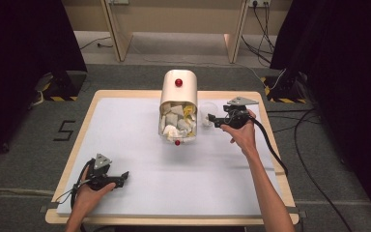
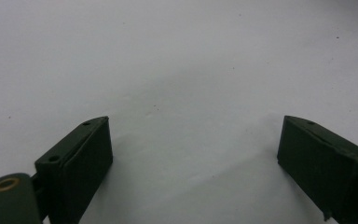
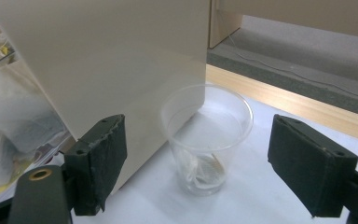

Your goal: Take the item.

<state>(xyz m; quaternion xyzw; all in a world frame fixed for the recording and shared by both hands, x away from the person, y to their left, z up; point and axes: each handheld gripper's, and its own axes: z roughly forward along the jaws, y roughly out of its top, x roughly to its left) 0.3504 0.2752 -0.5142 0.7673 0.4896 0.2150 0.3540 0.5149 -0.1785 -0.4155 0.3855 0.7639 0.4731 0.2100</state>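
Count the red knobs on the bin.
2. One red knob sits on the far, upper face of the bin. The other sits at the near rim, below the crumpled paper. Others may be hidden on unseen sides.

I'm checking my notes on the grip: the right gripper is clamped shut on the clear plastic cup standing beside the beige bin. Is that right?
Not quite. The right gripper is open: in the right gripper view its jaws stand apart on either side of the clear plastic cup without pressing it. The cup does stand upright beside the beige bin.
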